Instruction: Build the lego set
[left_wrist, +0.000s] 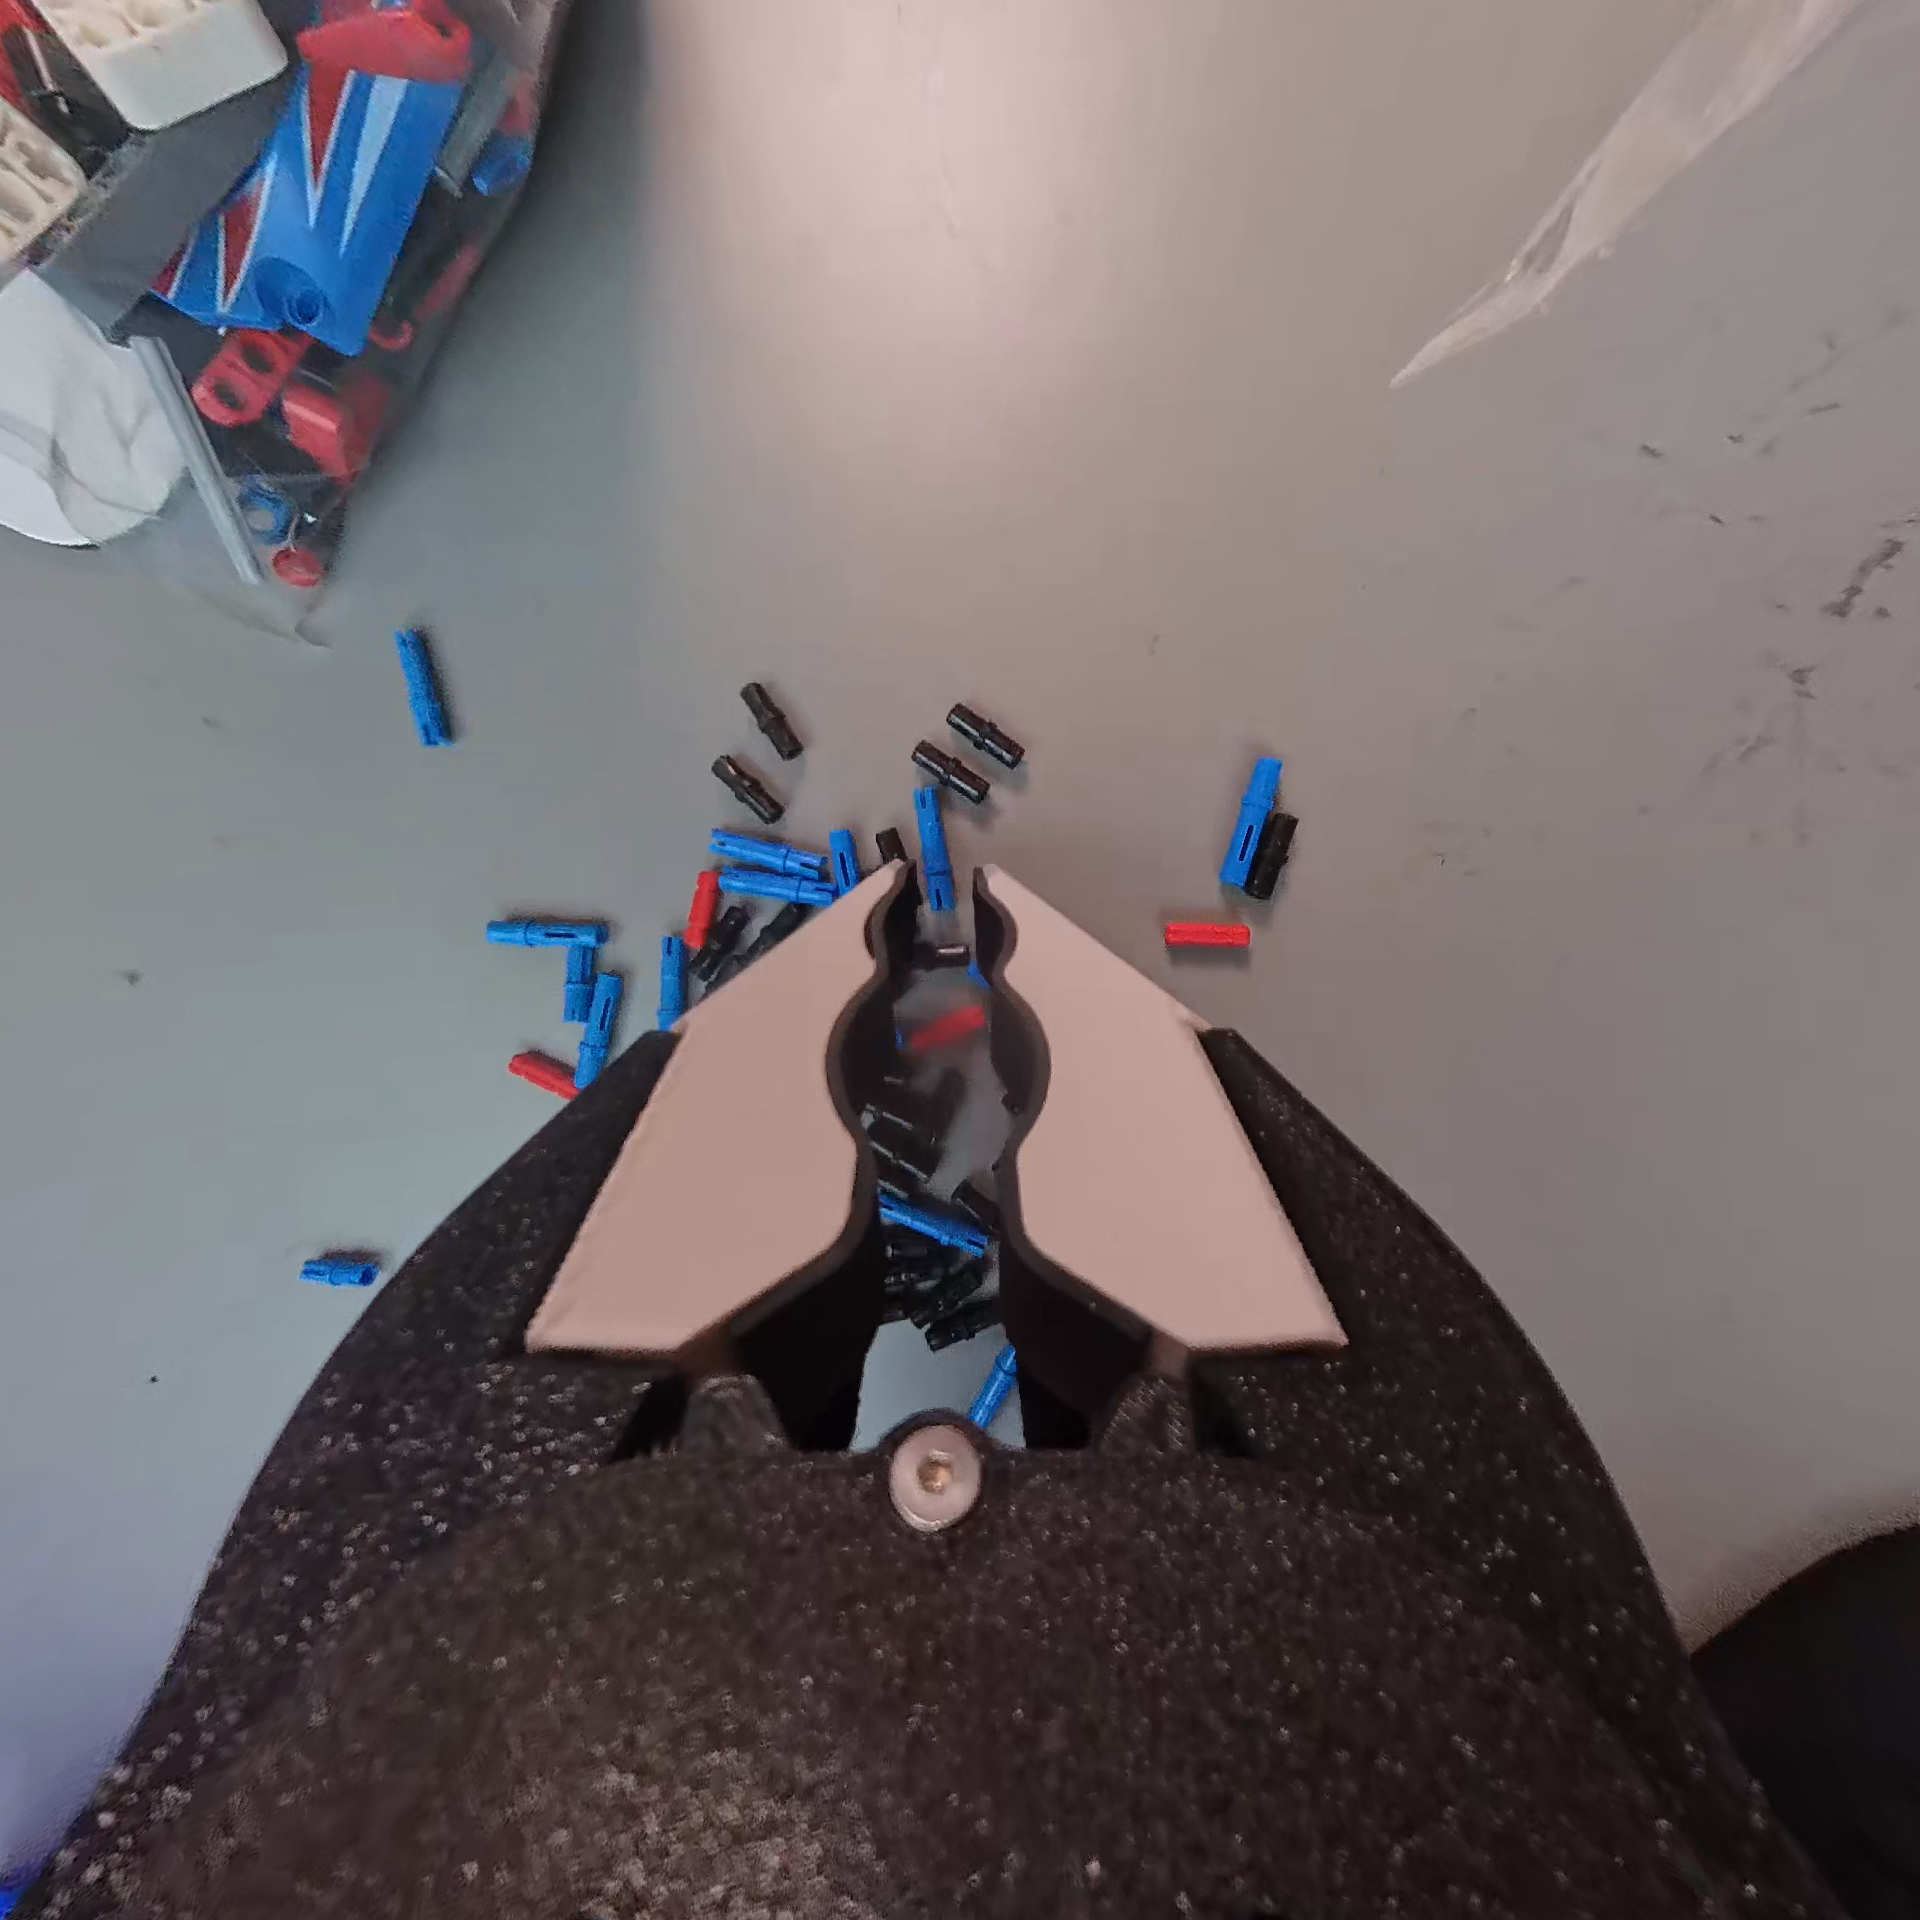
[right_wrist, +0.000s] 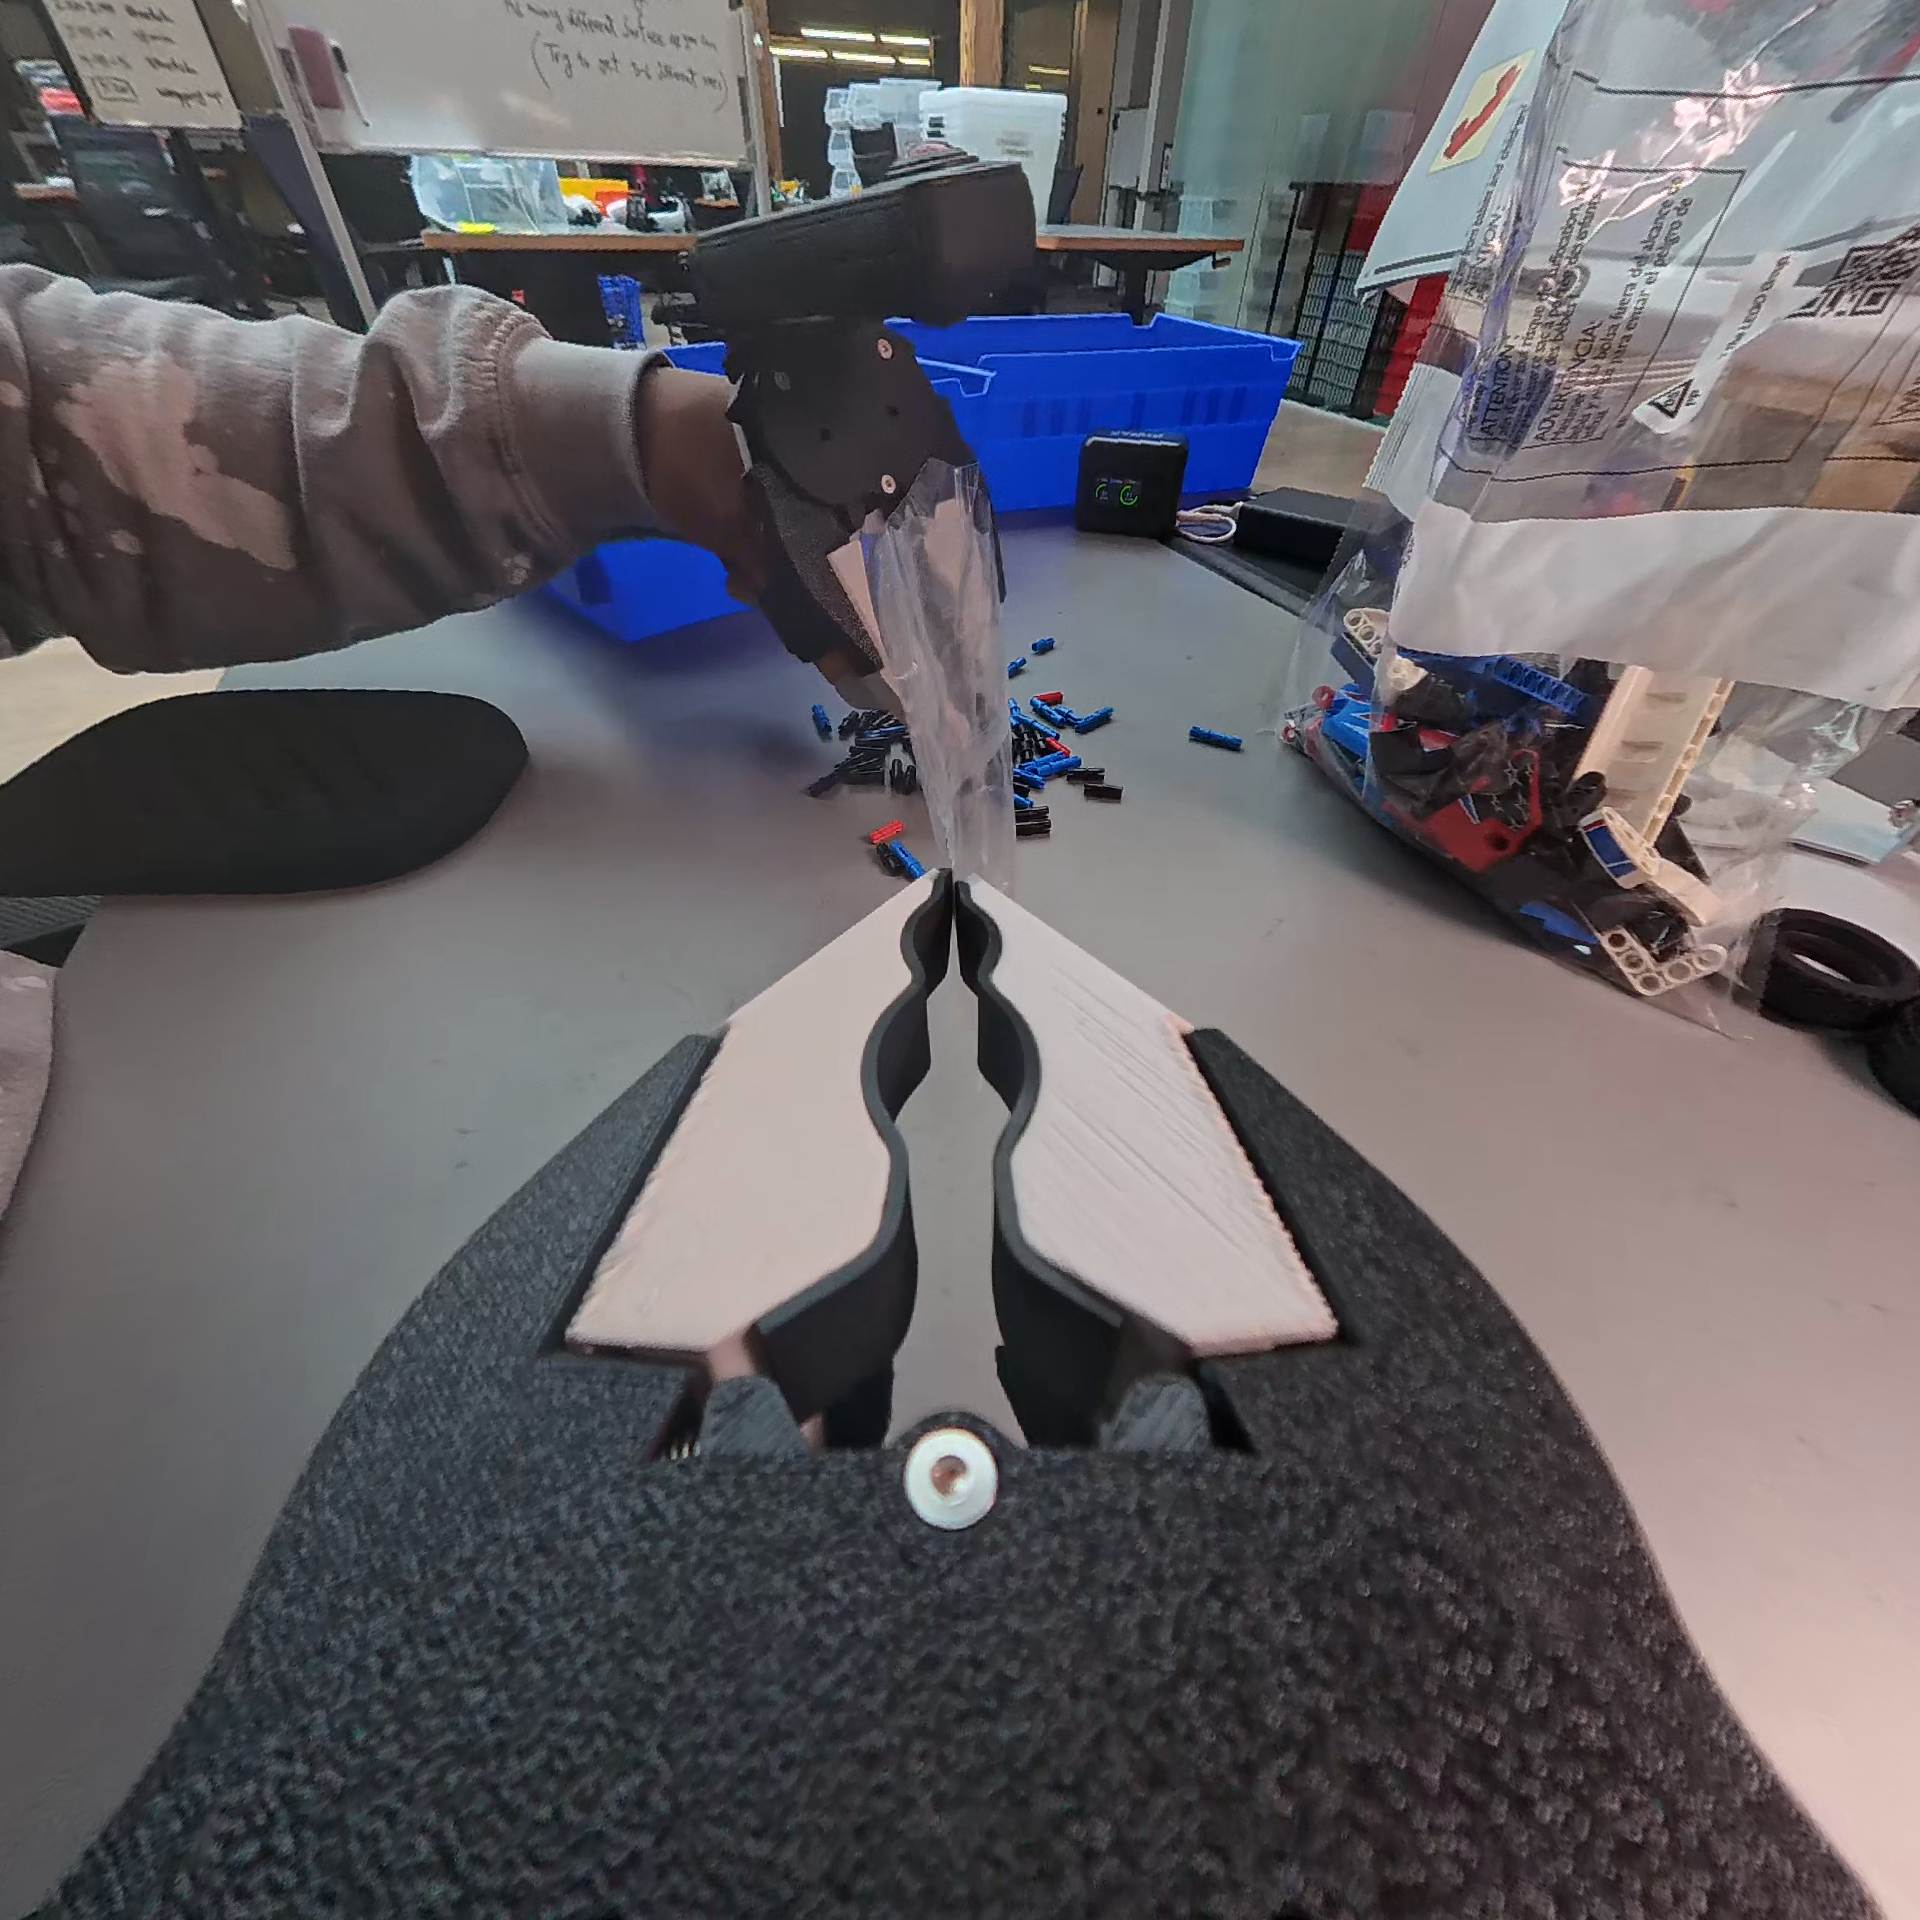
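**Both claws on one clear bag above spilled pins**

Right claw (right_wrist: 953, 878) is pressed together on the bag (right_wrist: 951, 665). Left claw (left_wrist: 943, 878) pinches its other end, tips slightly apart. Blue, black and red pins (left_wrist: 774, 873) lie scattered on the tabletop (left_wrist: 1039, 416) beneath. A parts bag (right_wrist: 1558, 769) rests to the right.

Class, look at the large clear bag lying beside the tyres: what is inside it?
Inside the bag lie loose red, blue, black and white Lego parts, including long white beams. Its white printed panel and the heaped pieces cover whatever lies deeper, so a full count cannot be made.
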